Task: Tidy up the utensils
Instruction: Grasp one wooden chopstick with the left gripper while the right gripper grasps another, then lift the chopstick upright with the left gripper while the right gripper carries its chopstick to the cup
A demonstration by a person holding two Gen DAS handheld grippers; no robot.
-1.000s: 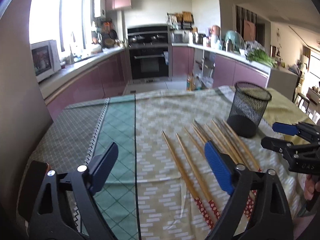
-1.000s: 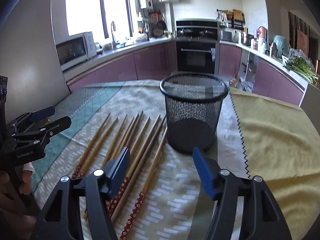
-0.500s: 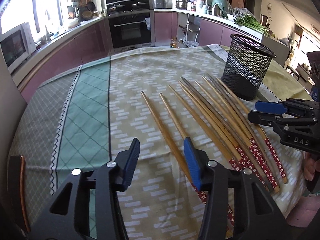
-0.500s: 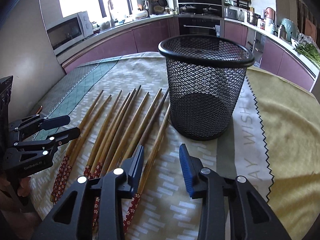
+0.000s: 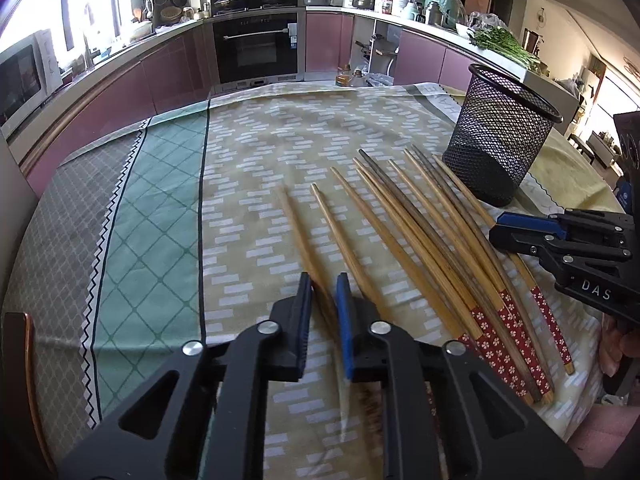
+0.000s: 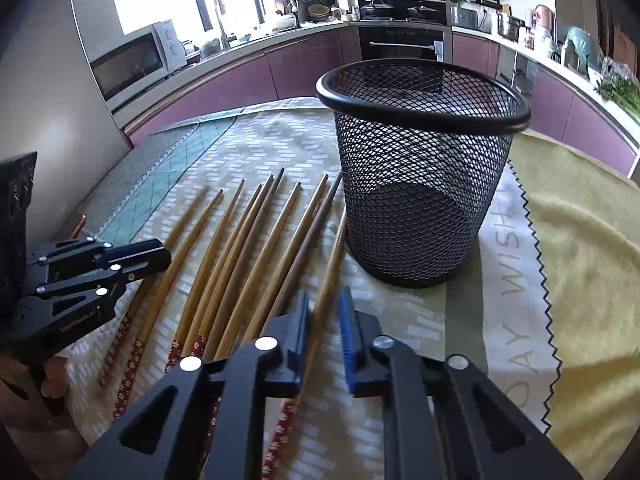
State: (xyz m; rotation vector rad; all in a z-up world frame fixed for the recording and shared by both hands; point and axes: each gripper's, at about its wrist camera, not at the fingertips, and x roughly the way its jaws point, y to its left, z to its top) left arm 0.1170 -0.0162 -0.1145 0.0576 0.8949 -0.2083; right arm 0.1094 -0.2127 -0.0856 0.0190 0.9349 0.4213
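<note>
Your left gripper (image 5: 325, 285) has just been closing and now pinches the leftmost chopstick (image 5: 295, 227) of the row, its blue pads narrow around the shaft low over the patterned tablecloth (image 5: 256, 152). Your right gripper (image 6: 325, 304) has likewise just been closing and clamps the rightmost chopstick (image 6: 334, 260), the one lying just beside the black mesh cup (image 6: 424, 168). The remaining chopsticks (image 5: 432, 232) lie fanned between the two, red flowered ends toward you. The cup stands upright and holds nothing, at the row's right end.
</note>
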